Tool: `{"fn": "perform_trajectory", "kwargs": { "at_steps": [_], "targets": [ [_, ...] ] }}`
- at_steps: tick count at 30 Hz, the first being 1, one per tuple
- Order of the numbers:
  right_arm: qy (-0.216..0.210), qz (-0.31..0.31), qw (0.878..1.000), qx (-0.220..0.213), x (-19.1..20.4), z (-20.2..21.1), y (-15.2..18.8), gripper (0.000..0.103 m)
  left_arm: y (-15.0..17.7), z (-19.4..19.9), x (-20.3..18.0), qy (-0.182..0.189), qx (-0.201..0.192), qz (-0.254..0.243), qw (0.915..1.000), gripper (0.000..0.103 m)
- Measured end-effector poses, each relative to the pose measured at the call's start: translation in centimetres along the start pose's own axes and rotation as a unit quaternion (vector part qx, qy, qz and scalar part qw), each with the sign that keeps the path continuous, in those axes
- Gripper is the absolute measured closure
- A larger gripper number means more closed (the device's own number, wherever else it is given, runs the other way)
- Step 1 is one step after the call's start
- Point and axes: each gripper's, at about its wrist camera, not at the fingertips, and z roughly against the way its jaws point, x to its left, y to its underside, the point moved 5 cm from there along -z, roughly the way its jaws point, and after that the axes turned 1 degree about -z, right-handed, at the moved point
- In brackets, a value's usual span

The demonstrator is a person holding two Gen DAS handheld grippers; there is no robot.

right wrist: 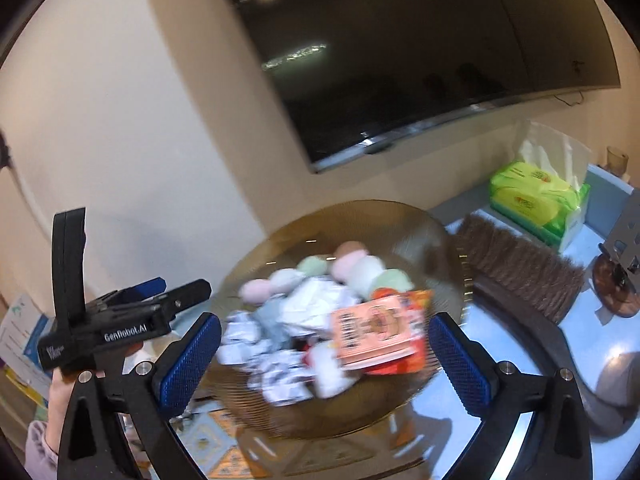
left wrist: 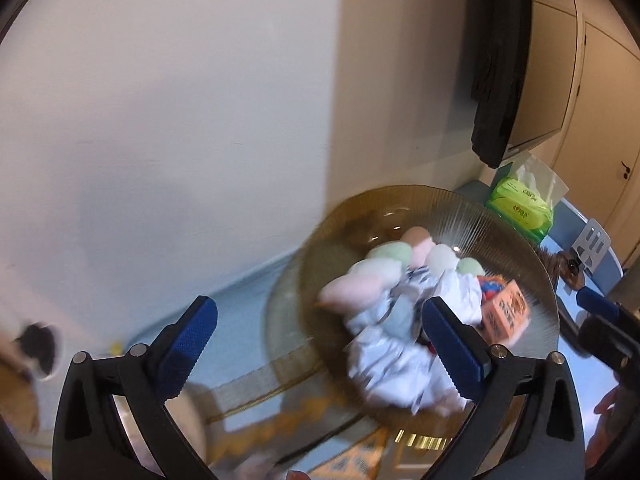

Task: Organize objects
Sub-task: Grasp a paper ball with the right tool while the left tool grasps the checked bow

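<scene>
Amber ribbed glass formed the bowl [right wrist: 432, 236], which sat near the table's [right wrist: 500, 344] front edge, heaped with pastel marshmallow-like puffs [right wrist: 352, 268], crumpled white wrappers [right wrist: 280, 336] and an orange snack packet [right wrist: 376, 332]. The left gripper [left wrist: 320, 344] had its jaws spread wide with nothing between them, and the right gripper [right wrist: 326, 364] was likewise wide open and empty, its pads flanking the bowl's near rim. Both views were motion-blurred, so fine contact could not be judged.

The likeliest mishap was a jaw knocking the rim and sliding or tipping the bowl off the table's edge, since glass offers little grip. The loose heap could also spill if one item were dragged out from under another.

The packet lay roughly flat atop the pile, its long axis running from the near left toward the far right, printed face up. The bowl, being round, had no heading; its mouth faced upward.
</scene>
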Motion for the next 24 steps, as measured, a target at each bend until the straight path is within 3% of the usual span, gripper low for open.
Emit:
{"fn": "perform_trajectory", "kwargs": {
  "at_steps": [8, 13, 18, 24],
  "targets": [
    [-0.041, 0.062, 0.997, 0.002, 10.8, 2.1, 2.5, 0.000, 2.2, 10.0, 9.3, -0.066, -0.030, 0.033, 0.9968, 0.001],
    [-0.047, 0.101, 0.993, 0.027, 16.4, 1.4, 5.8, 0.000, 7.1, 14.6, 17.5, -0.115, -0.011, 0.063, 0.9914, 0.001],
    [-0.033, 0.120, 0.990, 0.063, 18.8, -1.3, 10.0, 0.000, 13.5, 15.3, 22.3, -0.150, 0.027, 0.063, 0.9863, 0.001],
    [-0.031, 0.100, 0.989, 0.108, 18.4, -6.4, 13.6, 0.000, 21.8, 12.8, 25.5, -0.143, 0.084, 0.093, 0.9818, 0.001]
  ]
}}
